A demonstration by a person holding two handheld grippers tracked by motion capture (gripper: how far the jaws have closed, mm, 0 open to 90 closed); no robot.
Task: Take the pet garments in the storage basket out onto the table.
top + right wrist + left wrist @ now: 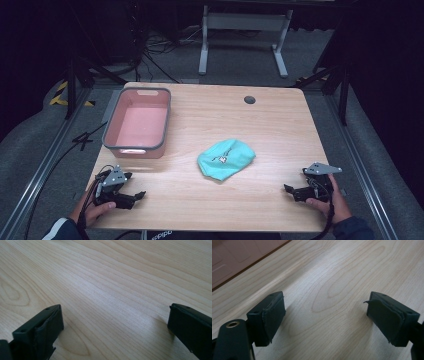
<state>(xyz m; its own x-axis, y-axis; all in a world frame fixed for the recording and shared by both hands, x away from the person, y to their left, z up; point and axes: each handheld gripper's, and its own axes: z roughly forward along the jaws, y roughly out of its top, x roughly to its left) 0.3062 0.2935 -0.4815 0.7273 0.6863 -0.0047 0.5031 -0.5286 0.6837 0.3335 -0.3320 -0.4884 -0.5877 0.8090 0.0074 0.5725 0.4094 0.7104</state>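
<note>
Starting layout, seen from above. A crumpled teal cloth (226, 159) lies on the bare wooden tabletop (270, 125), a little toward the person's side of its middle. A pink bin (137, 123) with a grey rim stands at the far left, well apart from the cloth; its inside looks empty. A small dark round hole (249, 99) sits in the tabletop near the far edge.

The left gripper (131, 192) rests at the near left corner, held in the person's left hand (94, 210). The right gripper (295, 190) rests at the near right corner in the right hand (335, 200). Both are well apart from the cloth, one on either side of it.

In the left gripper view the fingers (268, 317) stand wide apart over plain wood grain, with nothing between them; a strip of the pink bin shows at the upper left. In the right gripper view the fingers (41, 333) are likewise spread, with bare tabletop between them.

Judged from this layout, the work is at its very beginning: the cloth is untouched and nothing is grasped. If the cloth is meant for the bin, which seems likely, every step is left: the reach, the grasp, the carry and the release.
</note>
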